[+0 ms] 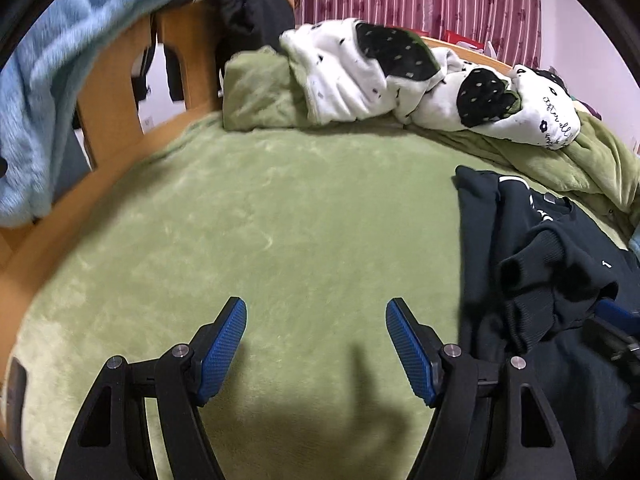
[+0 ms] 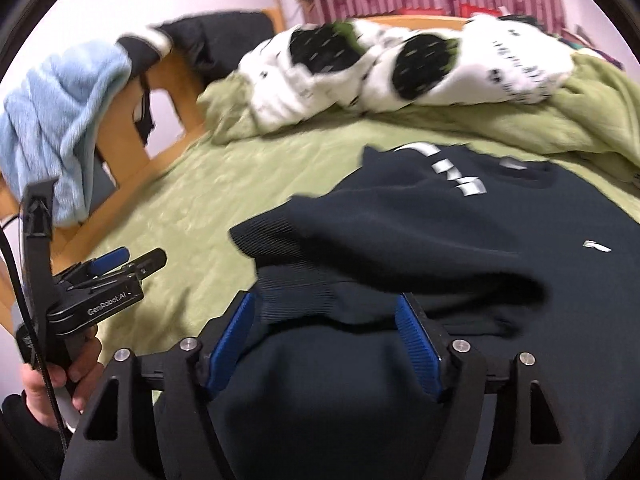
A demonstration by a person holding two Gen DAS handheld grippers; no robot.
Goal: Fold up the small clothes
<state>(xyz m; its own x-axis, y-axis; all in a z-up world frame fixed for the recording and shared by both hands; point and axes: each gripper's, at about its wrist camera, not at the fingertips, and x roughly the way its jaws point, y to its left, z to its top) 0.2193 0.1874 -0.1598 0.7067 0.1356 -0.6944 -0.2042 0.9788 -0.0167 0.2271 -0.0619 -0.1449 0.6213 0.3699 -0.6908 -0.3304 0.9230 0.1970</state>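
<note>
Left wrist view first: the left gripper (image 1: 316, 344) hangs over bare green blanket (image 1: 256, 216) with its claw spread wide and nothing in it, and the dark sweatshirt (image 1: 532, 264) lies off at 3 o'clock, bunched up.

From the right wrist view, the right gripper (image 2: 325, 340) sits right at the sweatshirt (image 2: 420, 232), claw also wide, with a ribbed cuff or hem (image 2: 296, 300) lying between the blue pads (image 2: 230, 344). Honestly can't tell if the pads press on it; looks like a gap either side, so I'd call it not gripped.

My take on doing this well: pinch that ribbed edge squarely, bring the left gripper (image 2: 116, 264) over from 9 o'clock to a matching edge, then pull the cloth flat before folding.

Hard to read: motion blur smears everything, the sweatshirt's near part is hidden under the right gripper, and its layout (sleeves vs body) is a guess.
</note>
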